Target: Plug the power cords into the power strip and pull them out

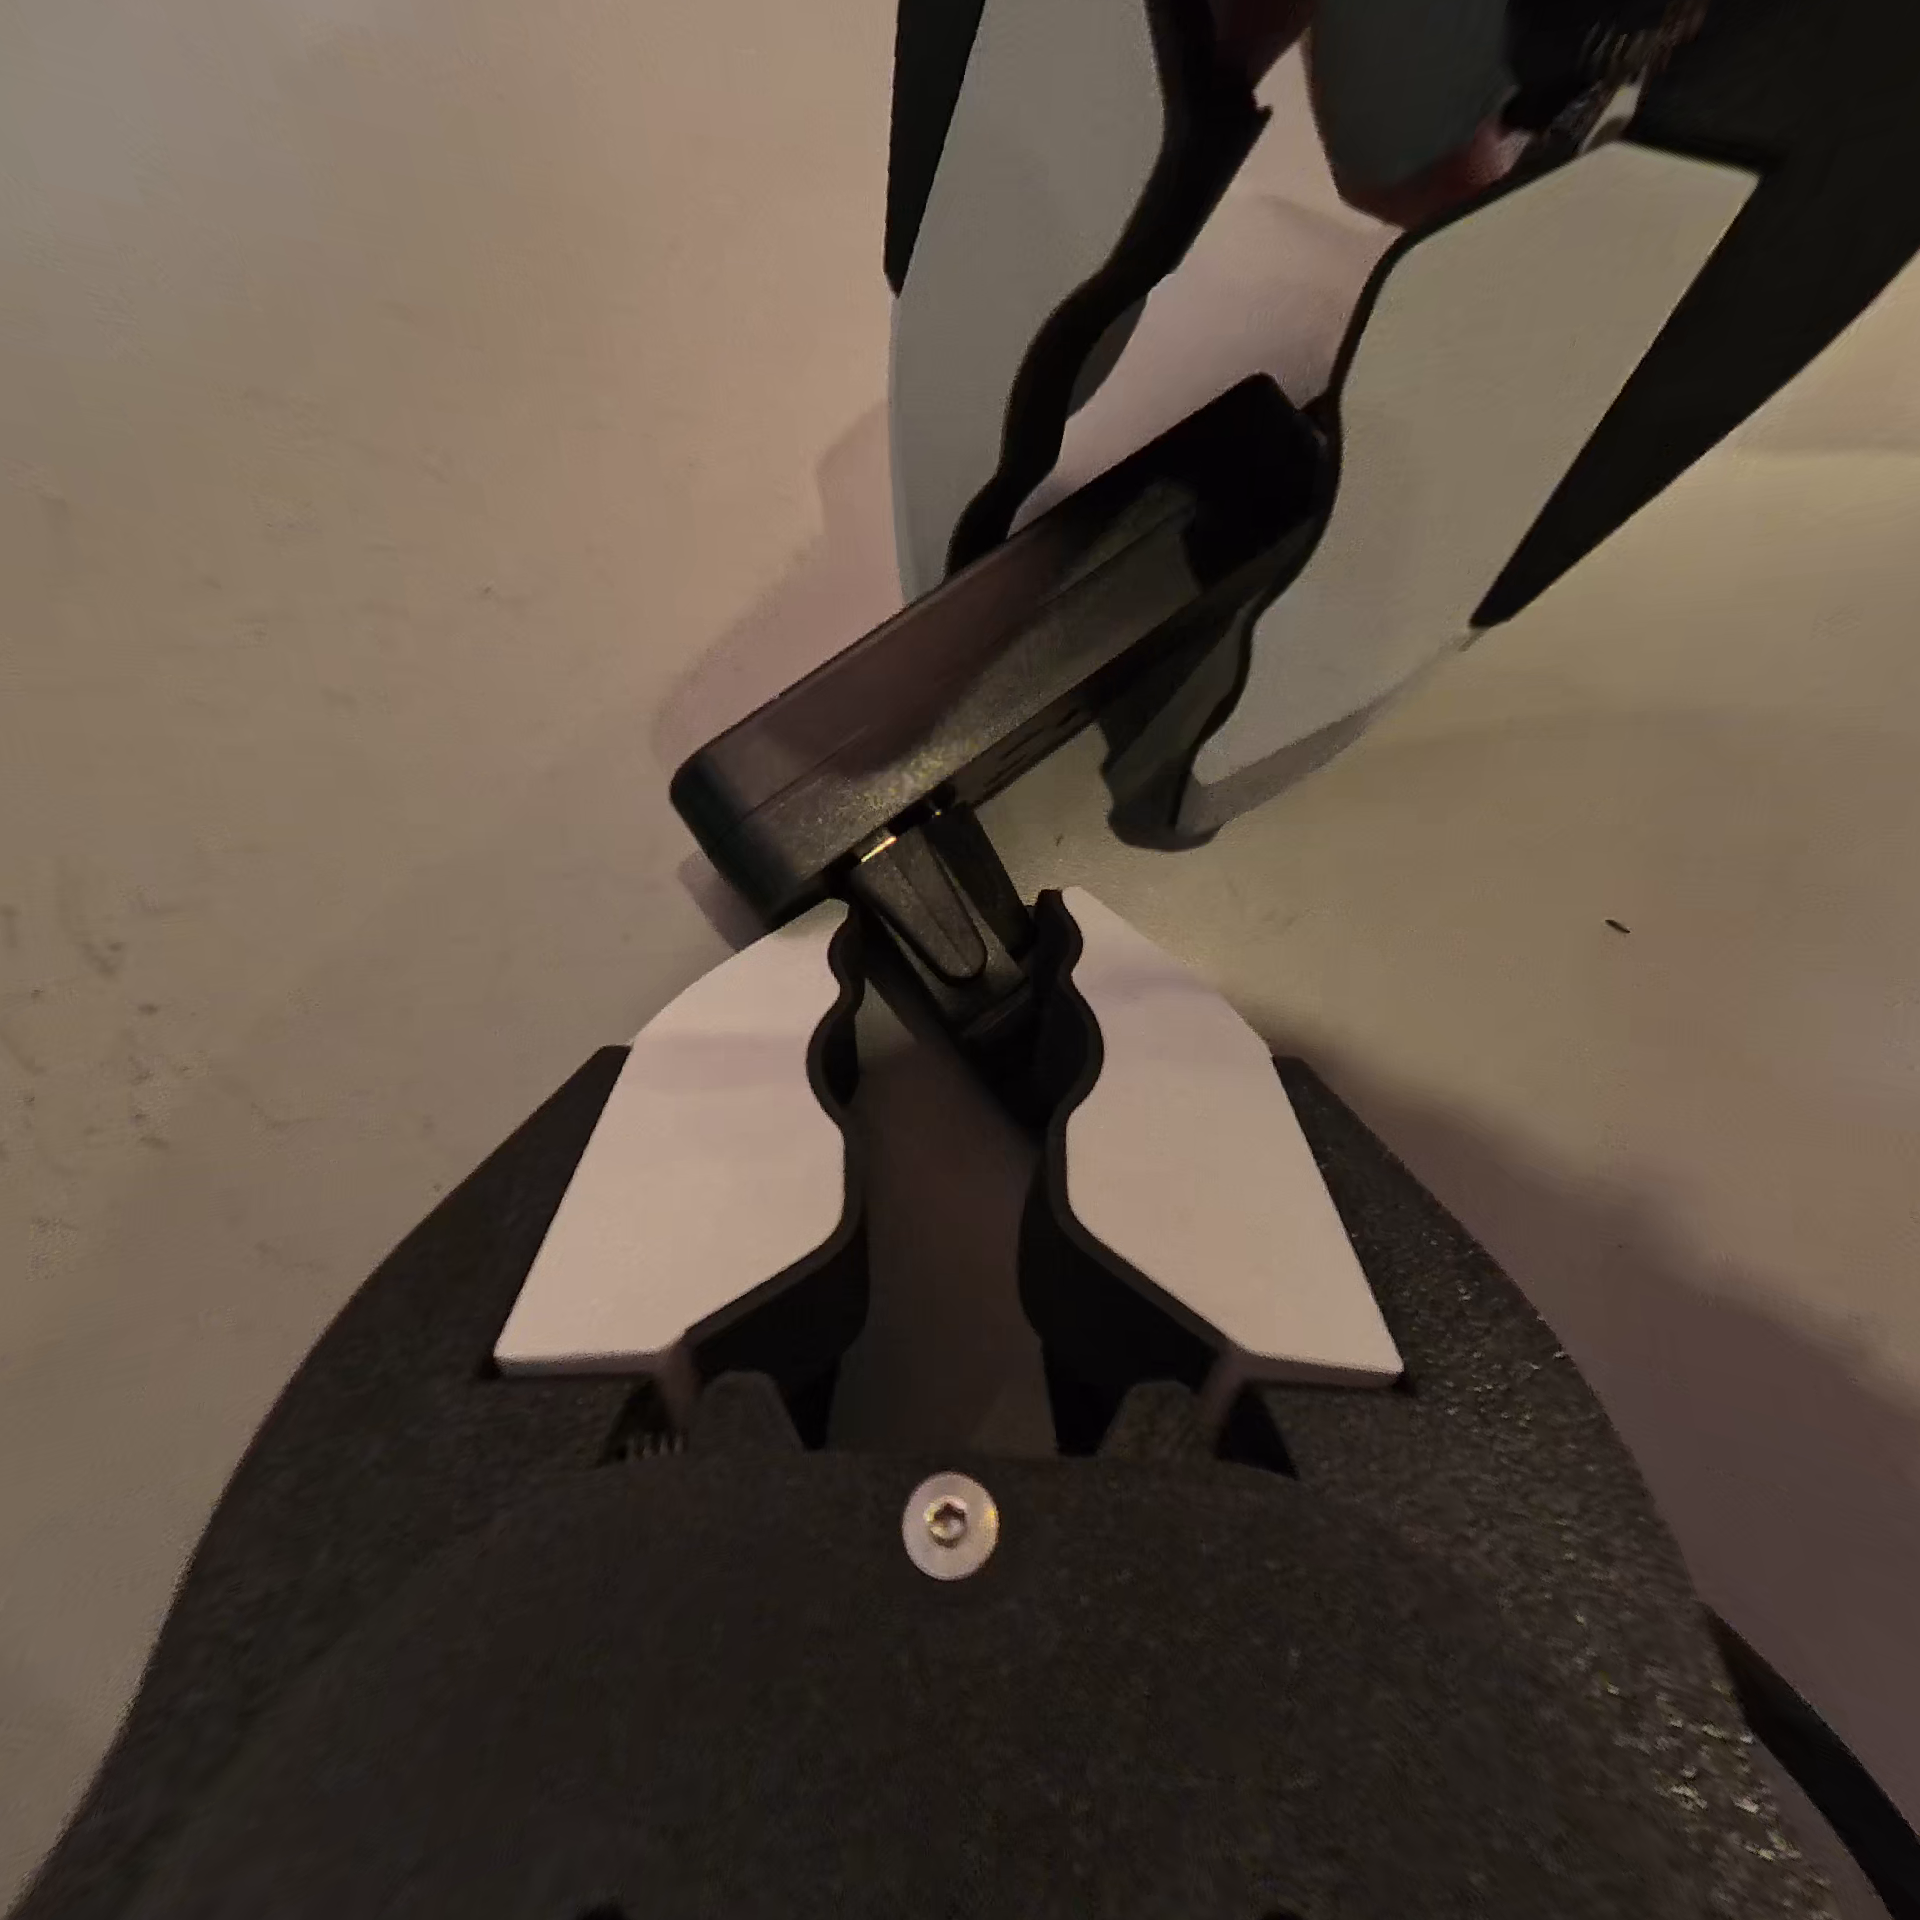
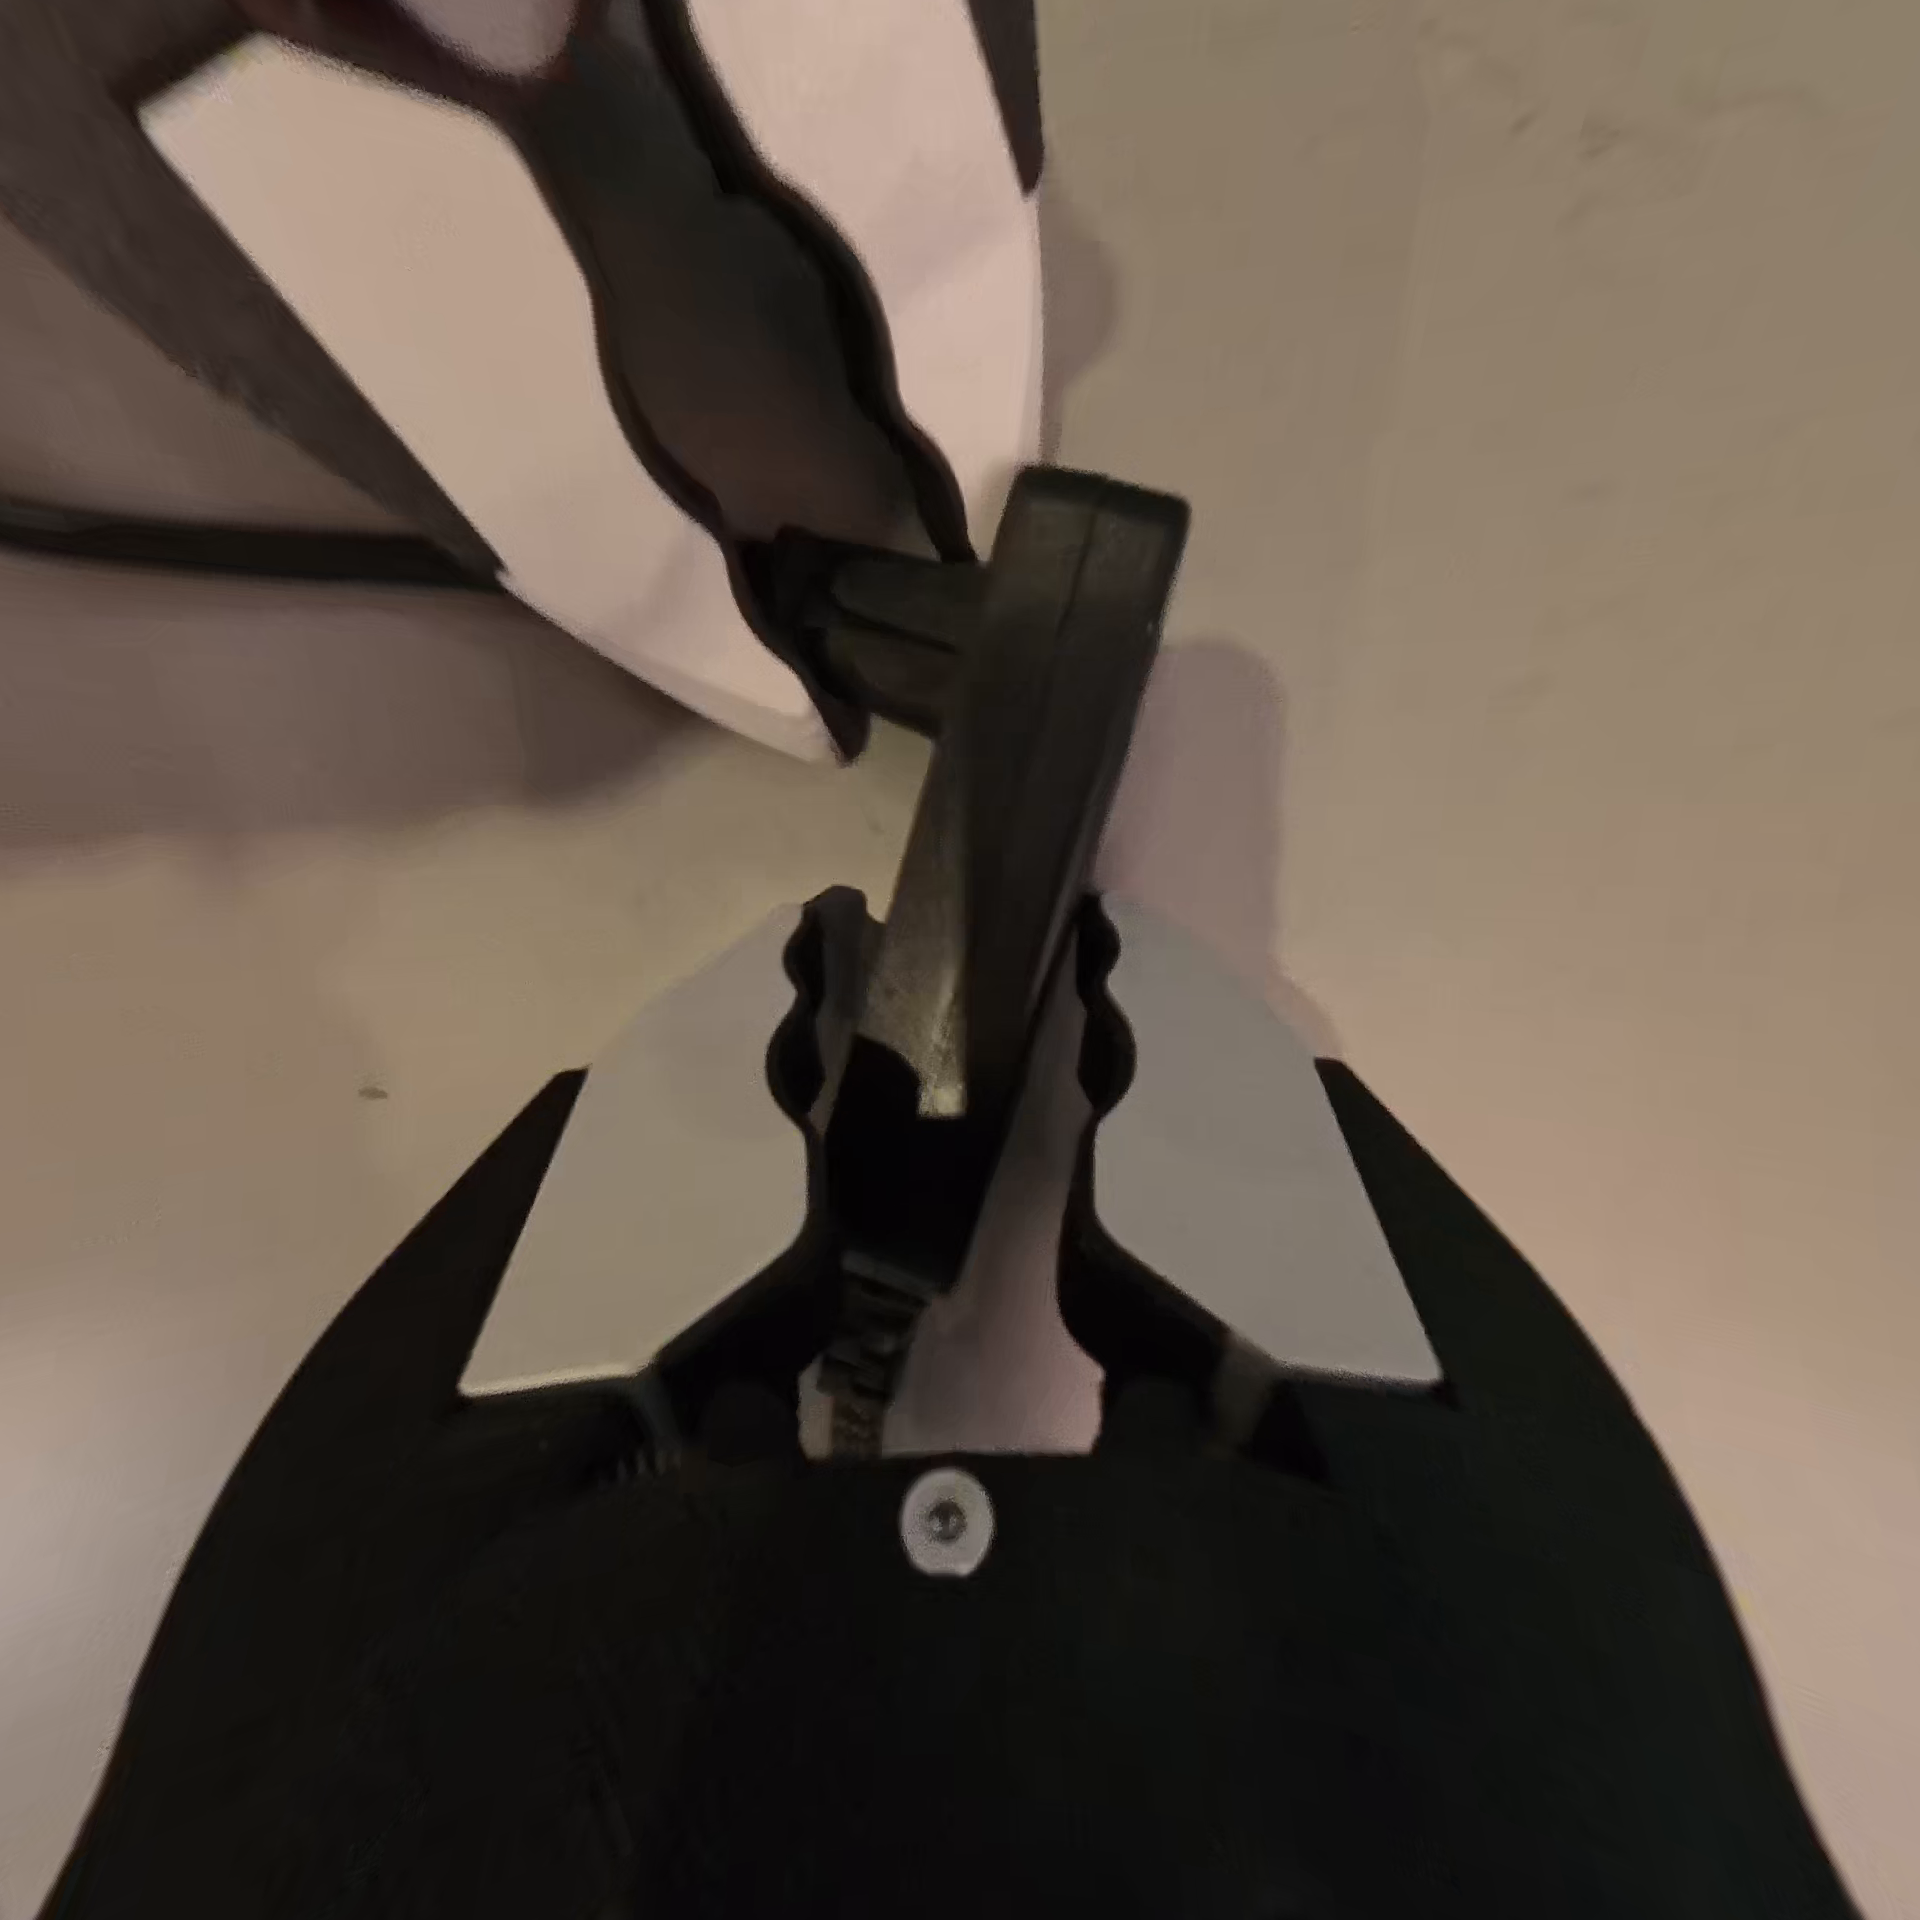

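My left hand-held gripper [image 1: 951,961] clenched the plug [image 1: 935,925]; my right hand-held gripper [image 2: 971,935] clamped the power strip [image 2: 1023,790] ahead.

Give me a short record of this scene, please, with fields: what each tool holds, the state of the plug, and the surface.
left tool: shut on the black plug
right tool: shut on the black power strip
plug state: seated in the strip or nearly so; the prongs are mostly hidden
strip pose: lifted, tilted, held off the surface
surface: plain beige
cord: black, trailing from the plug
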